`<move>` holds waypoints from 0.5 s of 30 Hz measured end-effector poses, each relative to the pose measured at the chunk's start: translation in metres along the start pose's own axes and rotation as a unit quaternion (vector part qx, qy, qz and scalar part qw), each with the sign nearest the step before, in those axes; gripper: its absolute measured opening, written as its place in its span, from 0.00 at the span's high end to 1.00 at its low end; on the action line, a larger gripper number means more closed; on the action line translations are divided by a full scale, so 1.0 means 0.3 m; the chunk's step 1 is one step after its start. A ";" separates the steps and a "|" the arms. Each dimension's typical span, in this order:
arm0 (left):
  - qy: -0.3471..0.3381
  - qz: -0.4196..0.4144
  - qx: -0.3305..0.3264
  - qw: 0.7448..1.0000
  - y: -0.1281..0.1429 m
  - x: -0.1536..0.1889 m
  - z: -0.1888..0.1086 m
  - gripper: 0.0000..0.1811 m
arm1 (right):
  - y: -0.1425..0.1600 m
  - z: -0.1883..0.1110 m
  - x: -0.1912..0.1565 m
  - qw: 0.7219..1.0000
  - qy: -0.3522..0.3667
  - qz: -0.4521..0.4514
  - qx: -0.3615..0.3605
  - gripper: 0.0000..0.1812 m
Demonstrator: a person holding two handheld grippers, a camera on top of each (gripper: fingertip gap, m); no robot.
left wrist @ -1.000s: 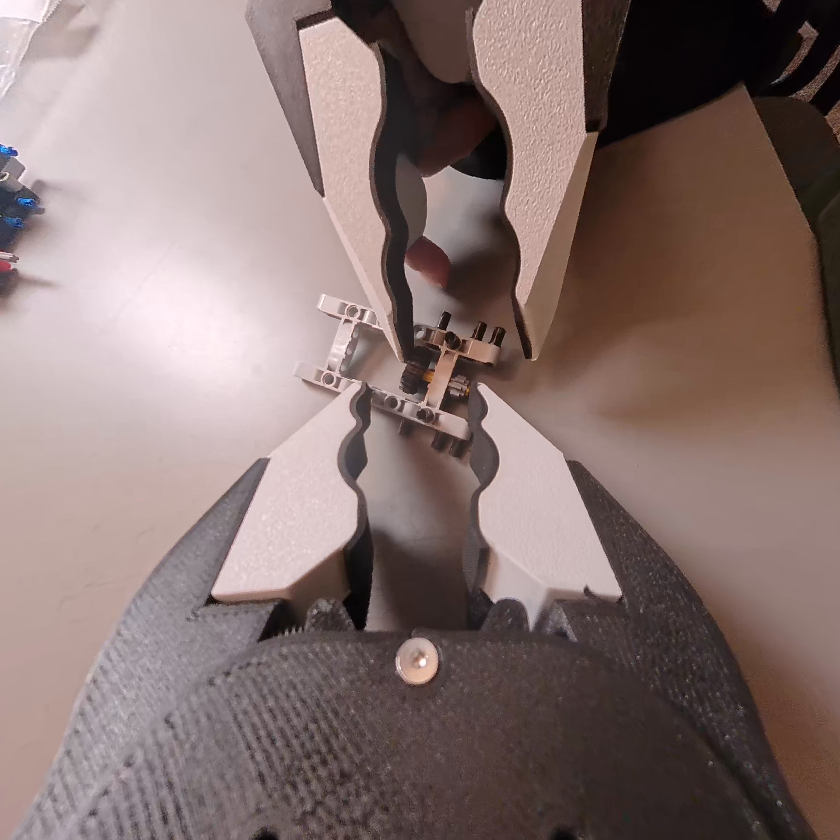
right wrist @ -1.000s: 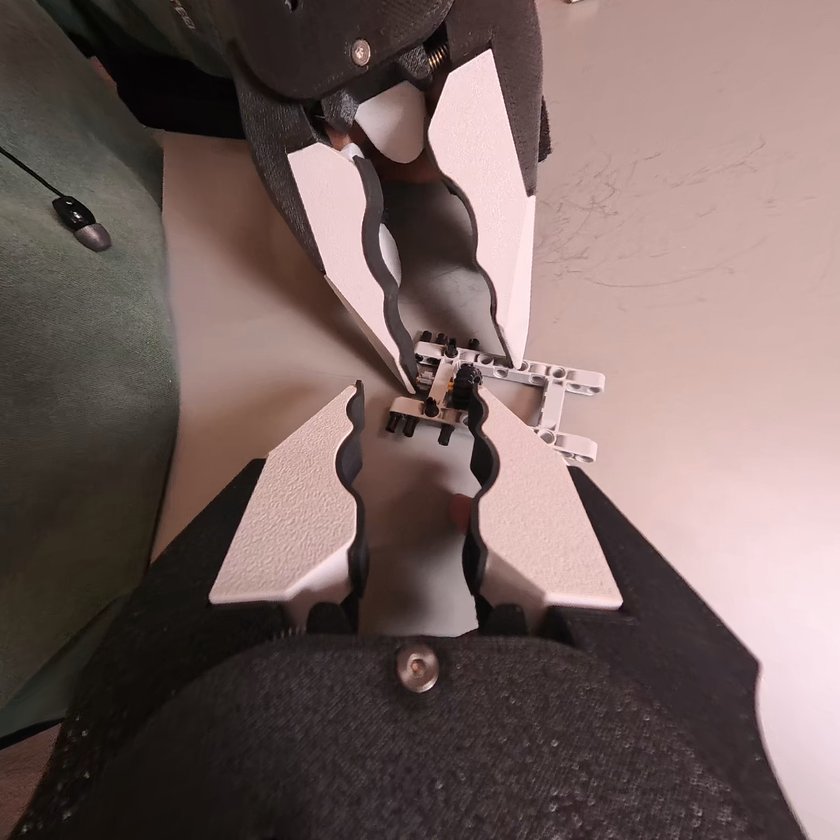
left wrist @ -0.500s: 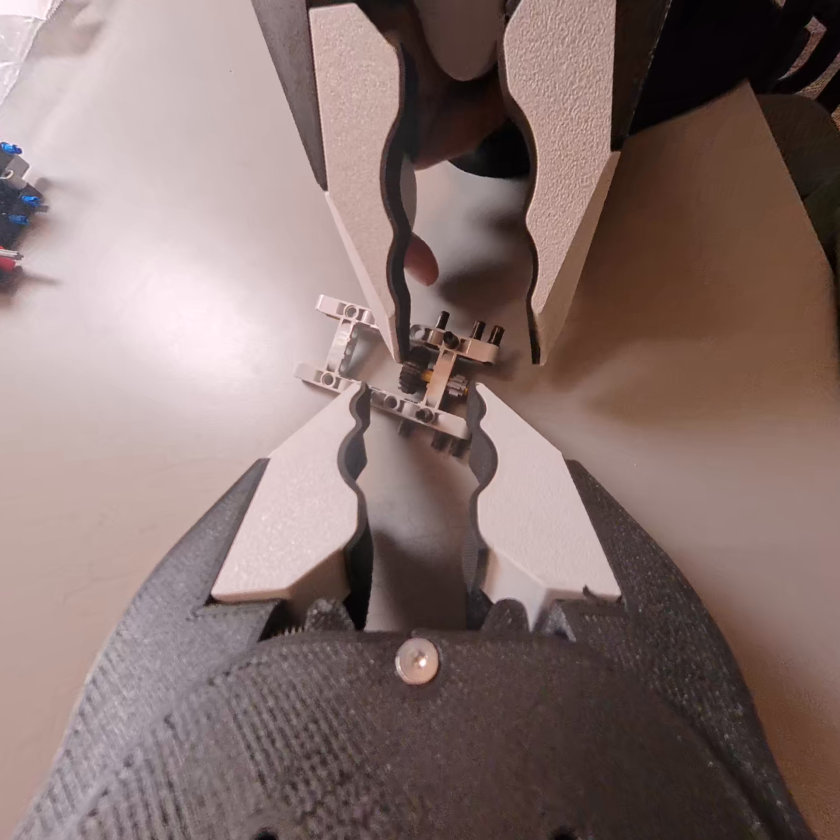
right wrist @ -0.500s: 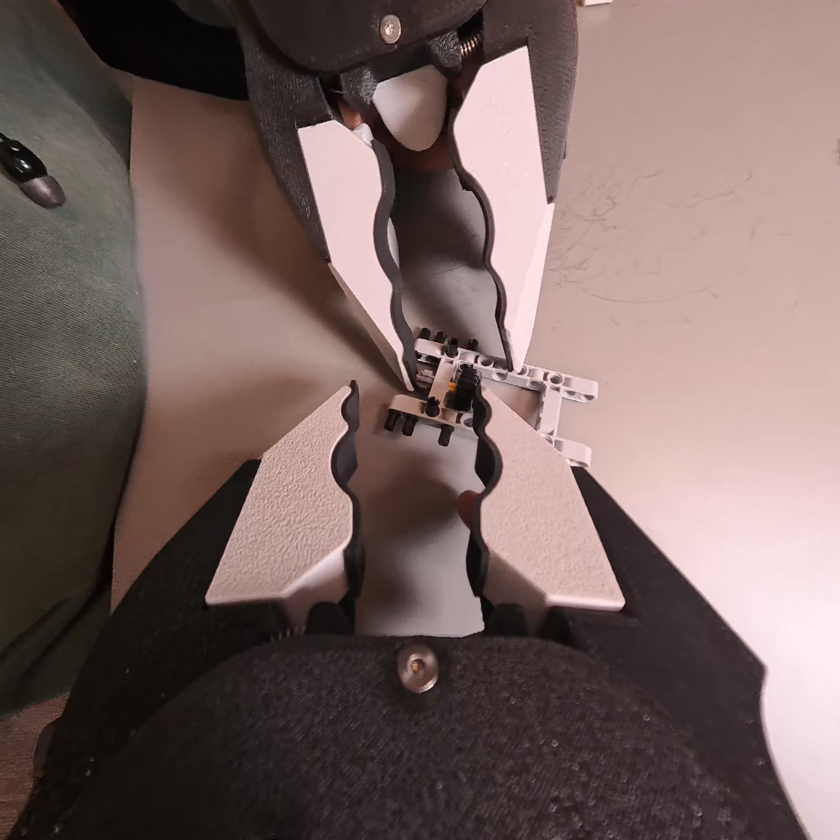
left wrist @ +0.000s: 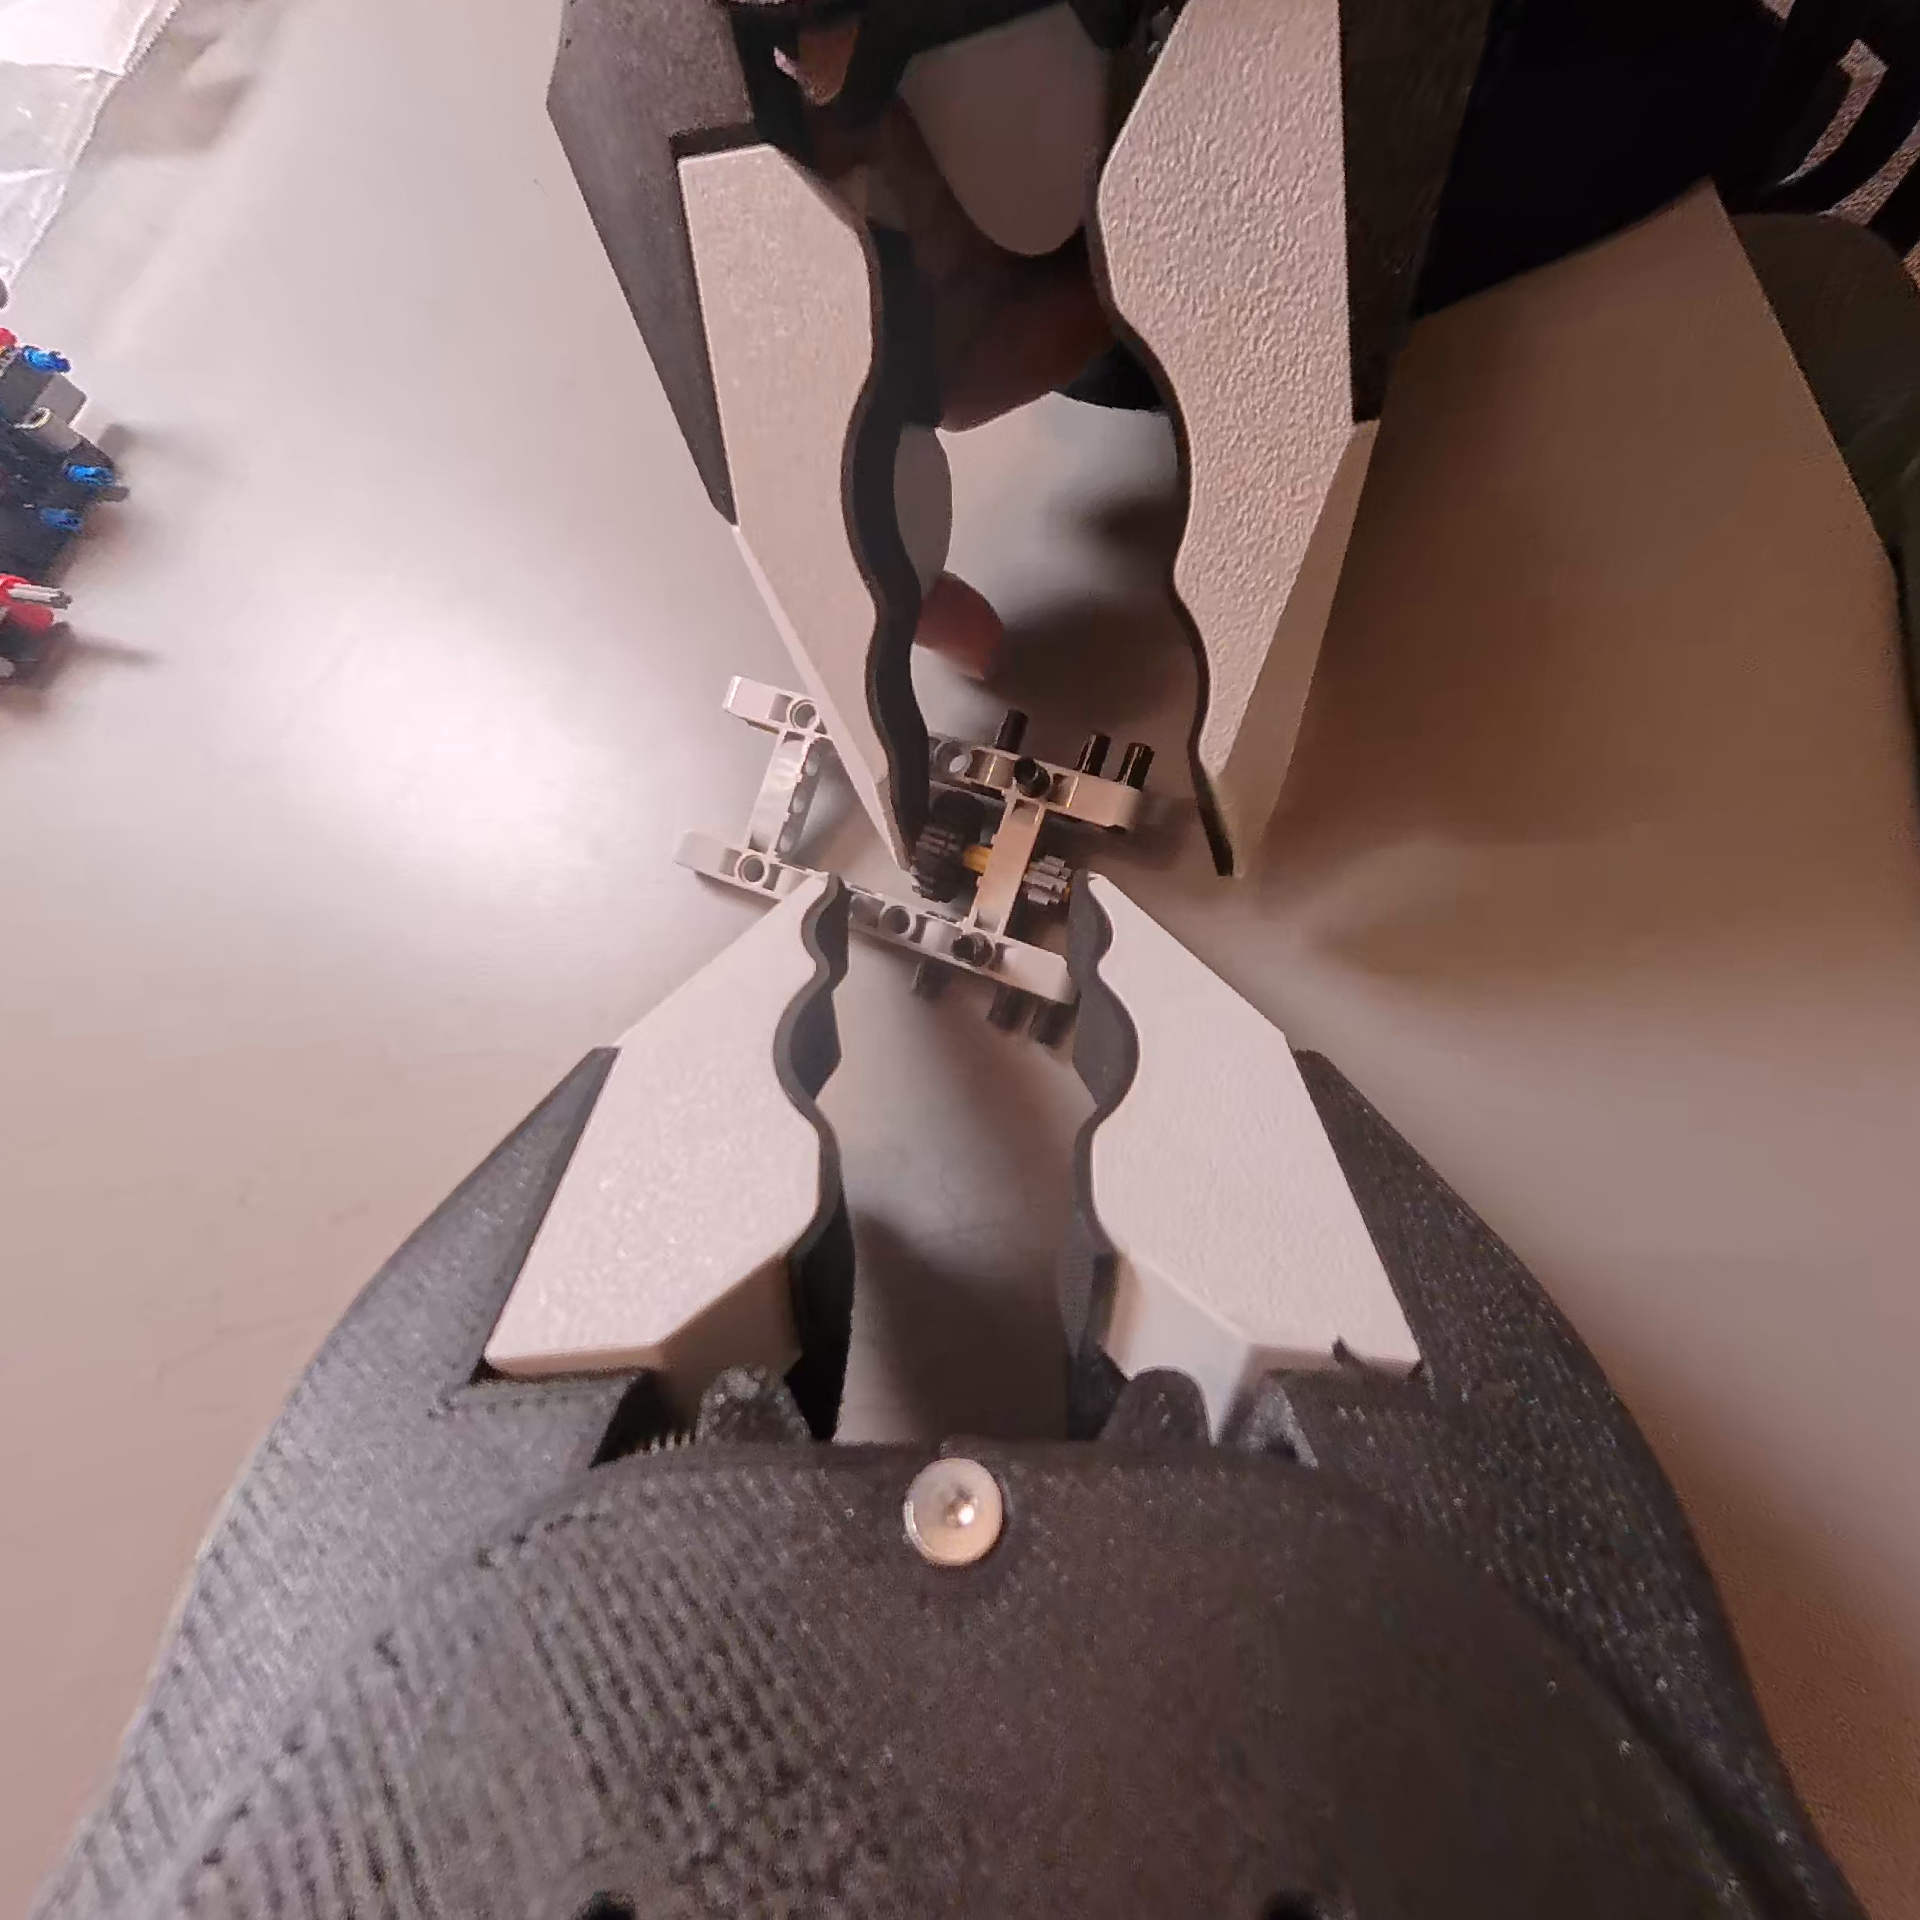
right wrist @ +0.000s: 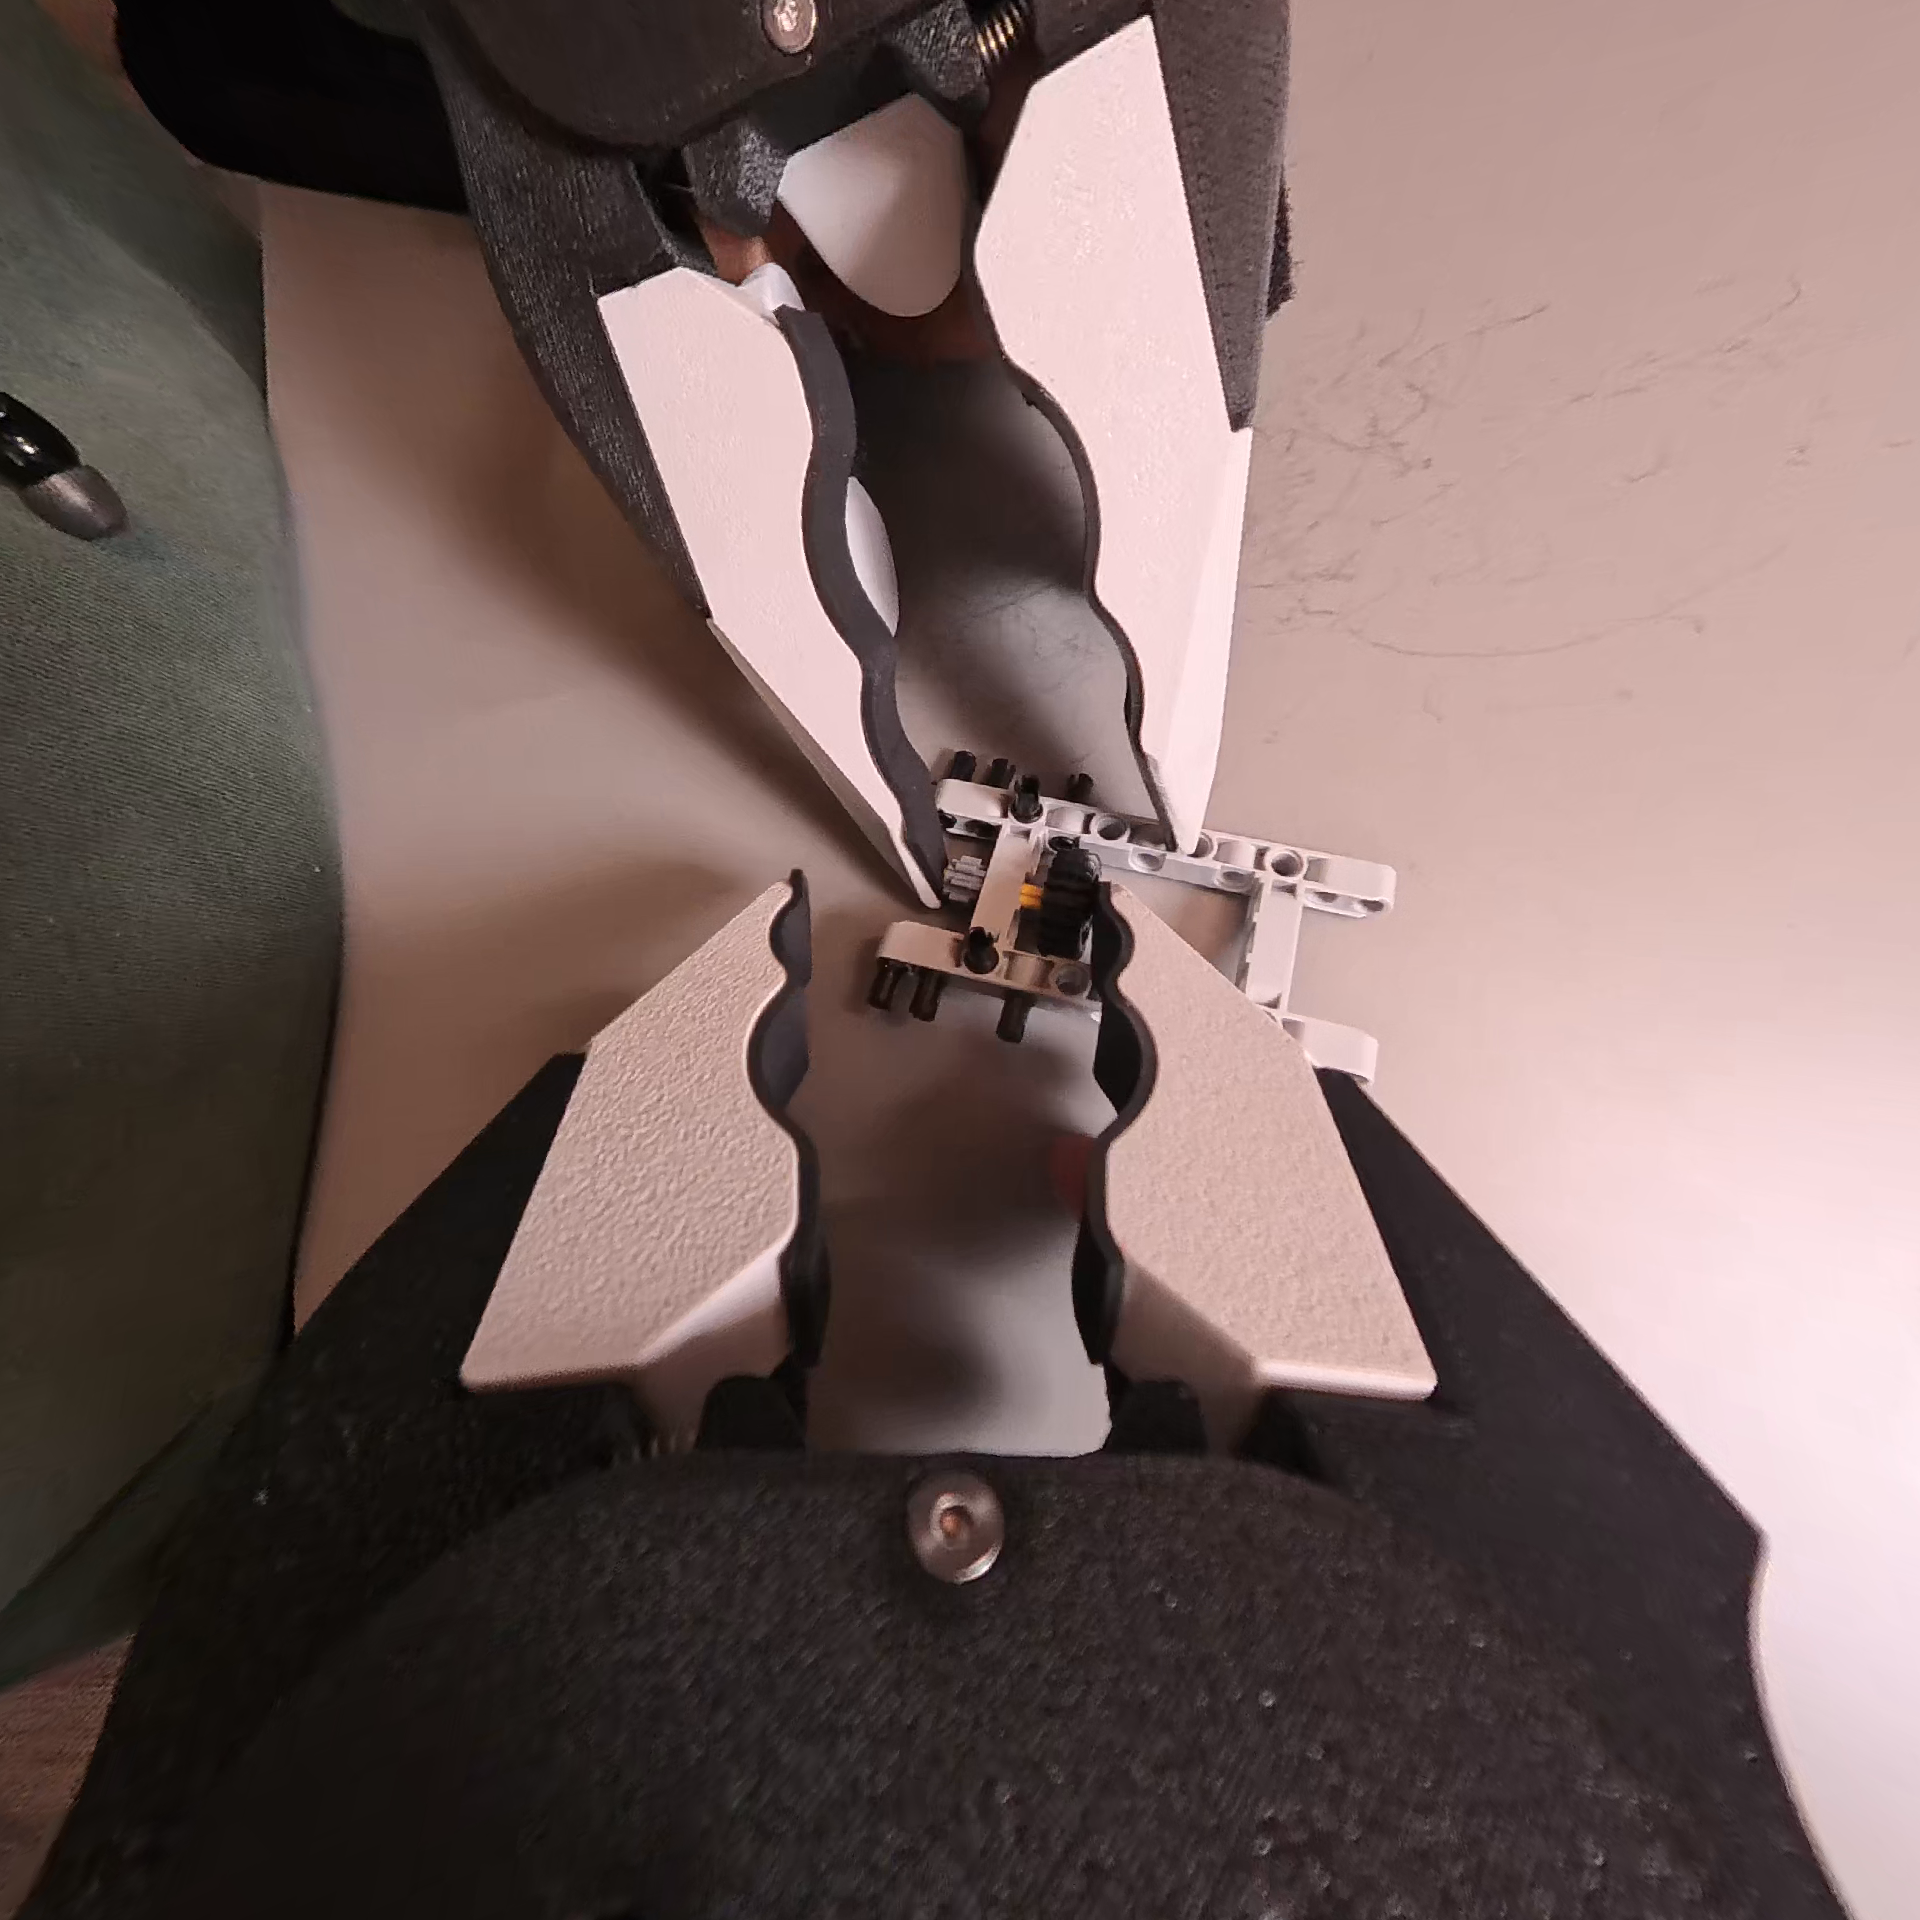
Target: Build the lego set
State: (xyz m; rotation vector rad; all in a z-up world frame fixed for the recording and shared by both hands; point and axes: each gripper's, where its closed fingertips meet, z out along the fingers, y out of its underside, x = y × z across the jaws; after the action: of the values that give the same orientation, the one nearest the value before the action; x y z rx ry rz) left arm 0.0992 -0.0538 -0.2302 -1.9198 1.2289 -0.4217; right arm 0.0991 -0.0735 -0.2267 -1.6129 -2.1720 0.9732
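A light grey lego frame assembly point(left wrist: 1003, 862) with black pins lies on the beige table point(left wrist: 416, 727). It carries a black gear point(left wrist: 940, 868) and a small grey gear point(left wrist: 1044, 883) on a cross axle. My left gripper point(left wrist: 956, 899) has a finger on each side of the assembly's near beam and grips it. My right gripper point(left wrist: 1065, 862) comes from the opposite side with its jaws wide apart. One of its fingertips point(left wrist: 906, 831) touches the black gear and the other stands clear of the frame's end. The right wrist view shows the same assembly point(right wrist: 1003, 894), my right gripper point(right wrist: 951, 904) and my left gripper point(right wrist: 1046, 860).
A pile of black, blue and red lego parts point(left wrist: 36, 499) lies at the far left, with a clear plastic bag point(left wrist: 52, 83) behind it. A person's green clothing point(right wrist: 125, 727) lies along the table edge. A person's fingertip point(left wrist: 961, 634) shows behind the right gripper's finger. My left and right fingertips are right by each other.
The right gripper has shifted and tilted a little over the assembly, keeping one fingertip at the black gear, and its jaws stand slightly wider. The left gripper and the assembly have stayed put.
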 end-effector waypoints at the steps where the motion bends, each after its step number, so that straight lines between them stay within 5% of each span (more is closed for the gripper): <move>1: 0.000 0.001 0.000 1.000 0.000 0.000 0.000 0.77 | 0.000 0.000 0.000 1.000 0.000 -0.001 -0.002 0.70; 15: -0.001 0.000 0.001 1.000 0.001 -0.004 -0.001 0.77 | 0.004 0.010 0.005 1.000 0.006 -0.005 -0.023 0.70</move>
State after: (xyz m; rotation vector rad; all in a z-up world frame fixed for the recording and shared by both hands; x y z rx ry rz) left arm 0.0982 -0.0531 -0.2301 -1.9181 1.2262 -0.4207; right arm 0.0976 -0.0730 -0.2300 -1.6221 -2.2080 0.9156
